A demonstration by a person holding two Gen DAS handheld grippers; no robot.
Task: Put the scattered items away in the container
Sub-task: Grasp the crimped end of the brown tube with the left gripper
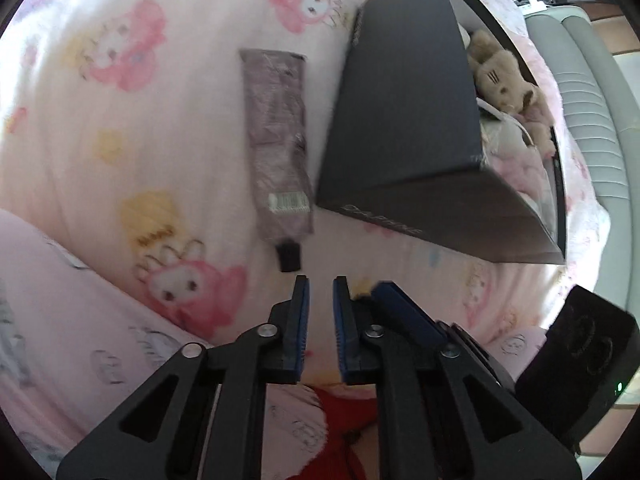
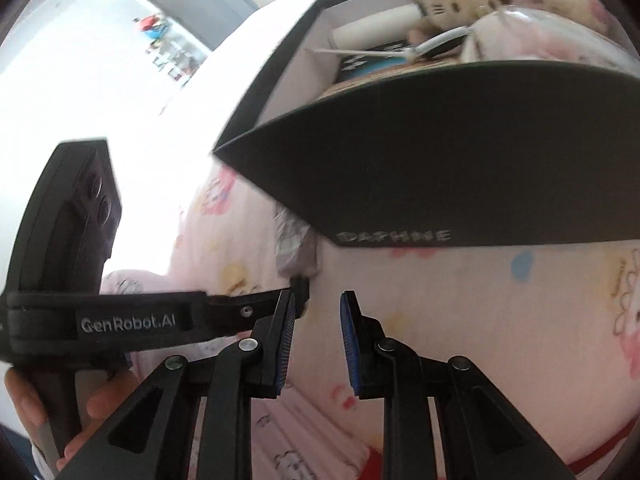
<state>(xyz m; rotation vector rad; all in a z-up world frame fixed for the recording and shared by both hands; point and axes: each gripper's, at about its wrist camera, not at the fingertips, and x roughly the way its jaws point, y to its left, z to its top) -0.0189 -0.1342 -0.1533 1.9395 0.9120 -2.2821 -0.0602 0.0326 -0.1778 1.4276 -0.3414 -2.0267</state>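
A pink cartoon bedsheet (image 1: pixel 120 152) carries a soft, light mauve tube (image 1: pixel 278 148) beside the dark box (image 1: pixel 404 120). Both left tongs (image 1: pixel 321 284) and right tongs (image 2: pixel 318 300) stand released, empty; grasping the tube's middle seems best.

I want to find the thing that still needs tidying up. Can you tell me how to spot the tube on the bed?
Find the big dark box standing on the pink cartoon blanket. Outside the wall that faces away from the stuffed toy lies the tube, flat on the blanket. It is long, greyish purple and crinkly, with a small black cap, the only loose thing not in the box.
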